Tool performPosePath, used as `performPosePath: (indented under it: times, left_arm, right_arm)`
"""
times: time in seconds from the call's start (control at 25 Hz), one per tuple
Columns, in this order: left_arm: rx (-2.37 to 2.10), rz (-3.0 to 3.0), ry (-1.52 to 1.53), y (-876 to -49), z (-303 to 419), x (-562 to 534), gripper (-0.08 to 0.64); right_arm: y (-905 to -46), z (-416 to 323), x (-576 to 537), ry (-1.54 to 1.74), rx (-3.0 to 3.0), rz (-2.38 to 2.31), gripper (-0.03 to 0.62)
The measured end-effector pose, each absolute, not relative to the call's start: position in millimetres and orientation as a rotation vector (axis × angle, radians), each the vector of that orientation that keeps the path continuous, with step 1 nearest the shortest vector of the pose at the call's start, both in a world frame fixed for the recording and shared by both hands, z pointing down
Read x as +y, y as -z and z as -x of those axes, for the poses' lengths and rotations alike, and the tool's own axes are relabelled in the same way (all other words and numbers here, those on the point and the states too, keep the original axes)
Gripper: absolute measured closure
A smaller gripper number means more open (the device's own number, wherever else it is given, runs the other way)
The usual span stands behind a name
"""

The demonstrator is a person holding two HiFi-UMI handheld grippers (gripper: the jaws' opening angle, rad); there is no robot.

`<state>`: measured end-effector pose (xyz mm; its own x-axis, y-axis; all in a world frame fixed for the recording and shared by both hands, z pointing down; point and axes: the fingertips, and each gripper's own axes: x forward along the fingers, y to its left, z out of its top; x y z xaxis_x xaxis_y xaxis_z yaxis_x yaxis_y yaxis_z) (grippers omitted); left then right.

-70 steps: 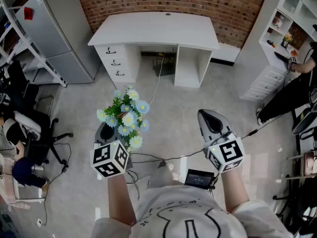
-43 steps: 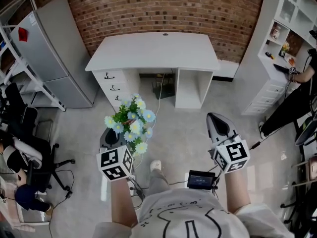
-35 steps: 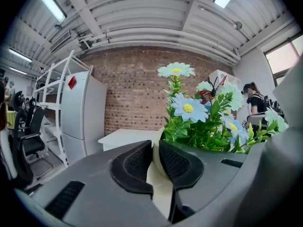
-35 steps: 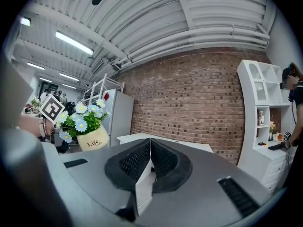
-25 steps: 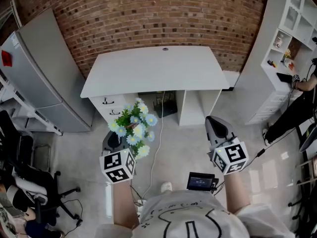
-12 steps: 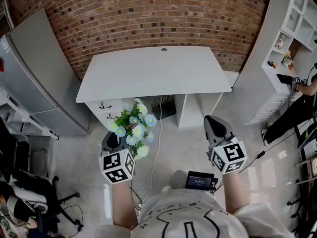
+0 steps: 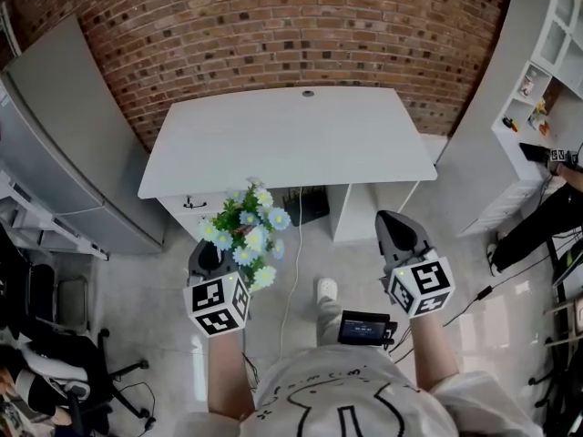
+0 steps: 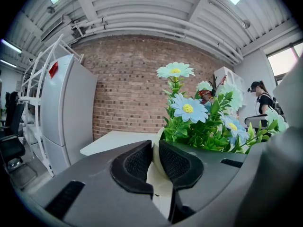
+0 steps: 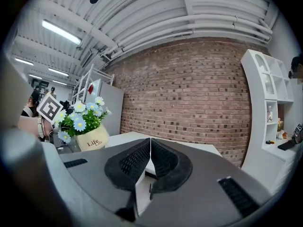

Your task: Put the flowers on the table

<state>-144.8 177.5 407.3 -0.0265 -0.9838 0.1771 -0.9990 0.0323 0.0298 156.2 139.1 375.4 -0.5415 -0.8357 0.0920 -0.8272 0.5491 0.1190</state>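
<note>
A pot of pale blue and white flowers (image 7: 244,233) with green leaves hangs in the air in front of the white desk (image 7: 291,139). My left gripper (image 7: 208,258) is shut on the cream rim of the flower pot (image 8: 156,167); the blooms (image 8: 199,115) rise above its jaws. In the right gripper view the cream pot (image 9: 92,138) shows at the left, printed with dark letters. My right gripper (image 7: 399,233) is shut with nothing in it, held at the same height to the right. The desk top is bare.
A brick wall (image 7: 301,35) stands behind the desk. A grey cabinet (image 7: 64,144) is at the left, white shelving (image 7: 537,89) at the right with a person beside it. Office chairs (image 7: 46,353) stand at the lower left. Cables and a small screen (image 7: 364,328) lie near my feet.
I have walked toward the desk: it has grown and come nearer in view. Both grippers keep their pose, and the left still holds the flower pot.
</note>
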Motion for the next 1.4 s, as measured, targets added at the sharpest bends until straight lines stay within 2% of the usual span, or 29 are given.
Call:
performPosePath:
  times: [1.08,1.4]
  left_arm:
    - [-2.234,-1.958,-0.110,-396.6,165.8,-77.0,0.506]
    - [-2.241,-1.909,-0.117,-400.2,167.5,-123.8,0.506]
  right_arm:
    - [-365.4,-127.6,-144.2,0.109,-2.704,-1.262,0.575]
    - [-371.5,-124.9,-196.5,0.070,-2.708,-1.218,0.575]
